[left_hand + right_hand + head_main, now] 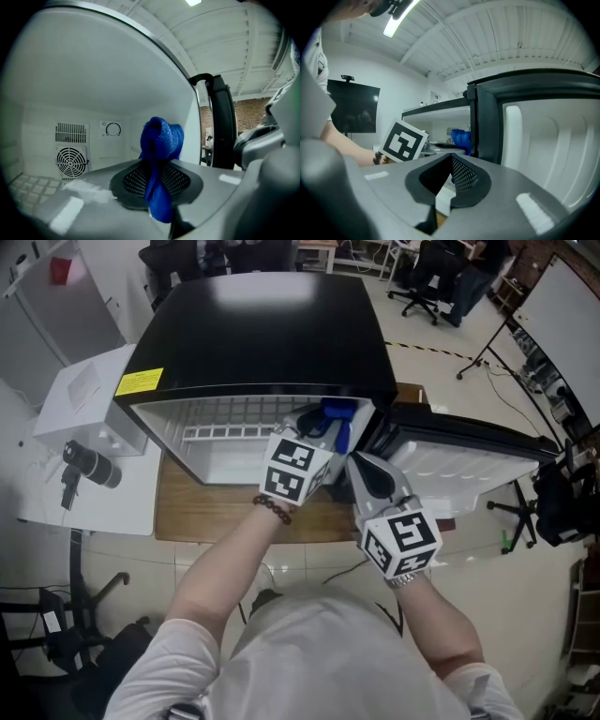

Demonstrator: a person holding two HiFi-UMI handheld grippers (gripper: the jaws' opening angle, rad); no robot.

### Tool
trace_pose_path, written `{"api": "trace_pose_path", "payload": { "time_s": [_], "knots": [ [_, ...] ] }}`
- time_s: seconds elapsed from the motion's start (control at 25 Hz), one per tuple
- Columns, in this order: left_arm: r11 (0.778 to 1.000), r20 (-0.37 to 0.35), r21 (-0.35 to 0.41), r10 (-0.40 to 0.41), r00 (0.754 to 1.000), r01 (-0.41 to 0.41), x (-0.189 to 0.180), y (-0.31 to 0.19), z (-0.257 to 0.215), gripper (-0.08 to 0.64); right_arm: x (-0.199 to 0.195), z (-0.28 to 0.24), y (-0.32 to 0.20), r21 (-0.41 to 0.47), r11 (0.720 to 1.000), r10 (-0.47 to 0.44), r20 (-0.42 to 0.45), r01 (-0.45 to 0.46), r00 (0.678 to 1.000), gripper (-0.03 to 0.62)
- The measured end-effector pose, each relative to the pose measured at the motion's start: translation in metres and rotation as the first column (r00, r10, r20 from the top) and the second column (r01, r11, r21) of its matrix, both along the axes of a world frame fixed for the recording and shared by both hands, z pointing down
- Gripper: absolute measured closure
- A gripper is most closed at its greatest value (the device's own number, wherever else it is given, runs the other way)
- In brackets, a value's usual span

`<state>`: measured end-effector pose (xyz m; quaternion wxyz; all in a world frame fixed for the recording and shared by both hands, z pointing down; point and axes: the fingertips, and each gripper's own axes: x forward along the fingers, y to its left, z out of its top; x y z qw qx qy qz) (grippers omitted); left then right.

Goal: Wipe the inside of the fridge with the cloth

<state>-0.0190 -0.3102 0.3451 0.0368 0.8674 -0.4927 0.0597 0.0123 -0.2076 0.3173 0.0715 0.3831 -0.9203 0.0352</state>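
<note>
The blue cloth (159,154) is pinched in the left gripper (157,177). Its jaws are closed to a narrow gap on the bunched fabric, with a knot of cloth standing above the pads and a tail hanging below them. The cloth sits just inside the fridge (262,334), at the right side of the opening, close to the white right wall but not clearly touching it. From the head view, the cloth (337,416) shows at the tip of the left gripper (325,427), above a wire shelf (225,432). The black fridge stands on a wooden table (202,512) with its door (469,451) swung out to the right. The right gripper (449,174) is fully closed with nothing between its pads. It is held outside the fridge, near the hinge side of the door. Only the left gripper view shows the back wall of the fridge, where a round fan grille (71,161) sits below a slotted vent, with a dial (113,129) to their right. Only the right gripper view shows the scene from the side: the white moulded lining of the door (534,140), the cloth (461,138) peeking past the door's black edge, and the left gripper's marker cube (402,141). The head view alone shows both forearms and a bead bracelet (274,510) on the left wrist.
</note>
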Motion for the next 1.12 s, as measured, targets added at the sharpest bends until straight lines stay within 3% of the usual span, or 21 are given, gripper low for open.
{"api": "trace_pose_path", "payload": {
  "time_s": [0.6, 1.12],
  "knots": [
    [0.990, 0.003, 0.007, -0.140, 0.990, 0.140, -0.013, -0.050, 0.000, 0.491, -0.004, -0.009, 0.006, 0.029, 0.998, -0.050, 0.017, 0.049, 0.999, 0.591],
    [0.975, 0.011, 0.028, -0.222, 0.975, 0.222, -0.023, -0.085, -0.001, 0.491, -0.008, -0.005, 0.000, -0.015, 1.000, 0.000, -0.027, 0.000, 1.000, 0.591]
  ]
}}
